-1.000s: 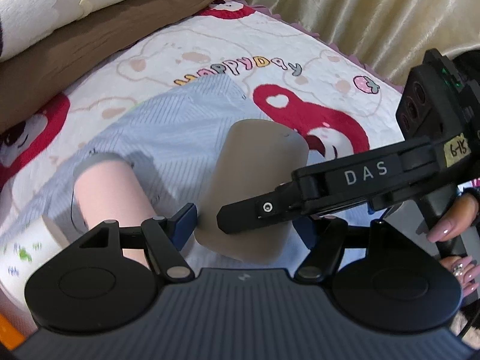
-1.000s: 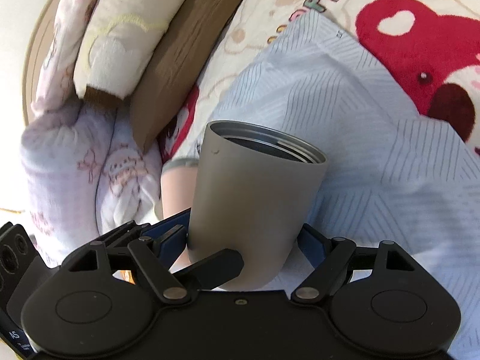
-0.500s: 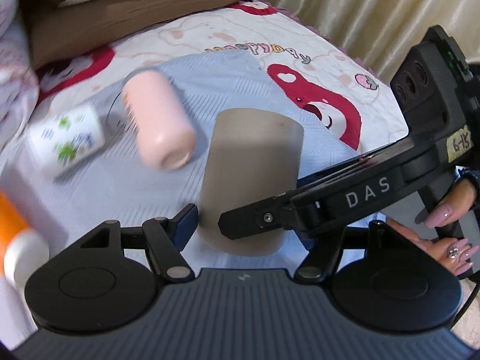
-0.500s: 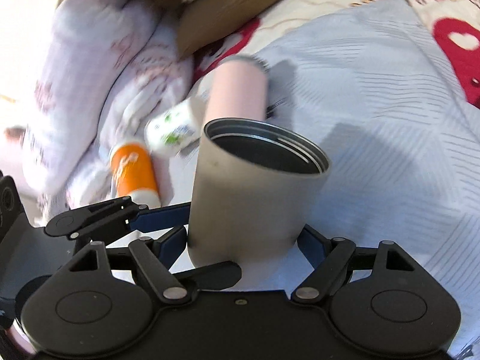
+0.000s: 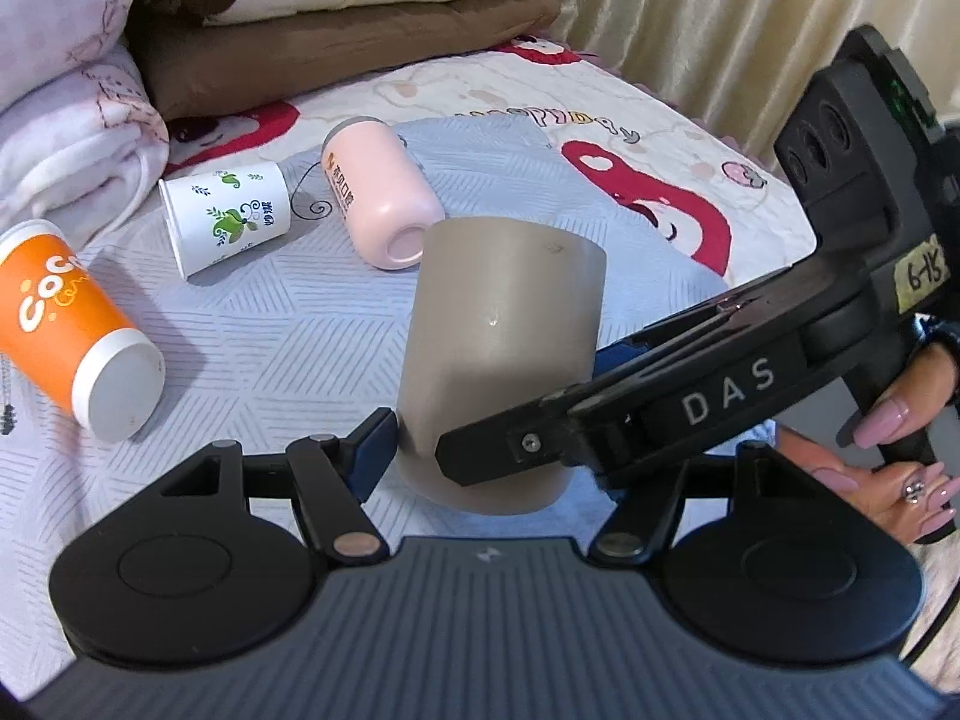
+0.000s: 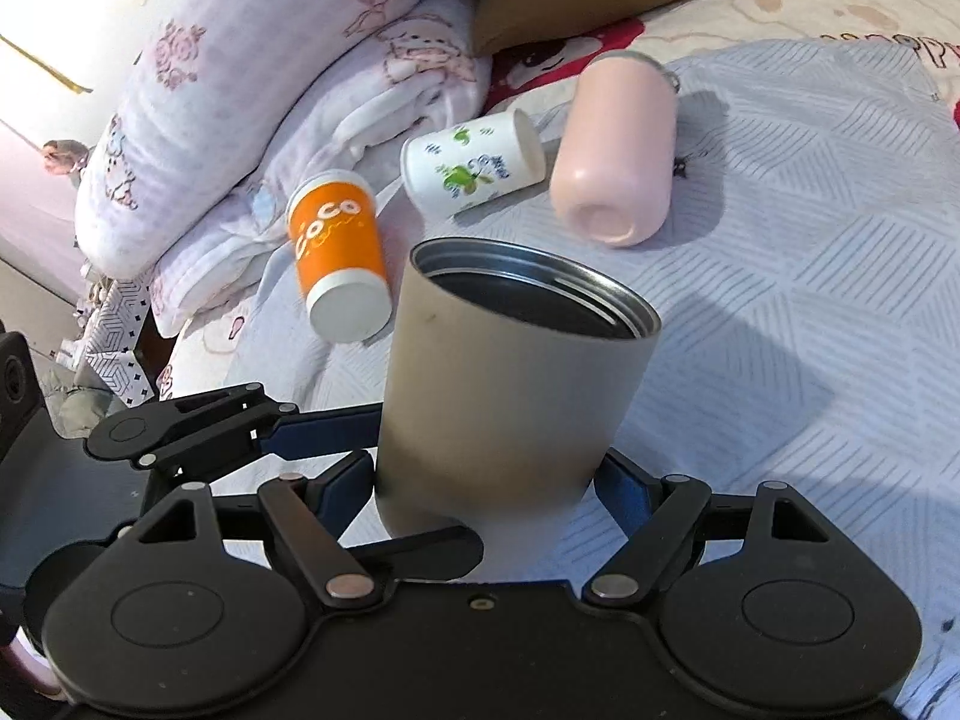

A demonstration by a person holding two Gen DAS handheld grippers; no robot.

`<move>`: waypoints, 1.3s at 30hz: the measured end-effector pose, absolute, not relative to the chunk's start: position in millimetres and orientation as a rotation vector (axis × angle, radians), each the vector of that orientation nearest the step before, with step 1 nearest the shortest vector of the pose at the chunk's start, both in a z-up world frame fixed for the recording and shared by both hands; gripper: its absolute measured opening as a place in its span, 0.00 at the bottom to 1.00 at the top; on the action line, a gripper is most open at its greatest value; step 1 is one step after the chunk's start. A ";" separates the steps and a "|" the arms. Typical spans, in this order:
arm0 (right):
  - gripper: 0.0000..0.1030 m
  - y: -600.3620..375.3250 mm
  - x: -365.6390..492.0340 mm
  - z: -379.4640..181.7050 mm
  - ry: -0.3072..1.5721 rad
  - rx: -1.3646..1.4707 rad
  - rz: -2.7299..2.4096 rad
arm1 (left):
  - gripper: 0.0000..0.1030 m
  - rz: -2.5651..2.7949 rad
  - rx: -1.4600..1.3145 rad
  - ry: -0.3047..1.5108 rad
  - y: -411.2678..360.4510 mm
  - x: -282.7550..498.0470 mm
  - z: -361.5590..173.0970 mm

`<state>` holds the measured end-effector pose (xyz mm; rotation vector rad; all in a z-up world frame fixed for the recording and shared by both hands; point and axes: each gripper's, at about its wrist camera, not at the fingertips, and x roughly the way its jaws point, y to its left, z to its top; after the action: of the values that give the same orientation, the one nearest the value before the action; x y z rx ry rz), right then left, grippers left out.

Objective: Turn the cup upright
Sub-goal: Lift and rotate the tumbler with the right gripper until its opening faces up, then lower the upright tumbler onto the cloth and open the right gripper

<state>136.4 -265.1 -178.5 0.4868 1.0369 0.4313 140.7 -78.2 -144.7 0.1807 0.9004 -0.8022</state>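
Both tongs grip the same grey cup (image 6: 510, 384) near its base. The right gripper (image 6: 486, 498) has its blue pads pinching the lower wall from either side at the bottom centre of its own view. The left gripper (image 5: 492, 450) does the same low in its frame, though its right-hand pad is partly hidden behind the other tool's black arm, which crosses in from the right edge. The person's hand (image 5: 888, 450) with painted nails shows at the far right, wrapped on that tool's handle.

The cup stands mouth up, or very nearly so; its open steel rim faces the upper part of the right wrist view. I cannot tell whether its base is touching the striped grey cloth (image 5: 270, 330) or hanging just above it.

Done well, this step means lowering the base flat onto the cloth before either grip loosens. The bedding looks soft, so the cup could lean if released while tilted. I would free one tool first, keep the other steady, then draw it back level so the pads do not drag the wall.

Toward the upper left, three others lie on their sides, well apart from the grey one: an orange paper cup (image 5: 66, 324), a white leaf-print cup (image 5: 225, 216) and a pink tumbler (image 5: 378, 198).
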 end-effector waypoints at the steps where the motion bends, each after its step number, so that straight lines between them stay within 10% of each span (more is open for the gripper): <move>1: 0.82 -261.7 133.8 -178.5 1.029 0.475 0.429 | 0.64 -0.798 0.190 0.885 -77.7 137.1 -145.5; 11: 0.82 -234.5 136.1 -166.5 0.791 0.297 0.465 | 0.65 -0.685 0.268 0.628 -62.9 124.5 -148.5; 39: 0.80 -196.2 146.1 -177.4 0.693 -0.051 0.499 | 0.64 -0.682 0.369 0.631 -61.1 117.0 -191.3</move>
<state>146.1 -196.2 -177.4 -0.0514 0.6930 0.4991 117.0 -61.1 -191.3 0.3690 0.6313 -0.6820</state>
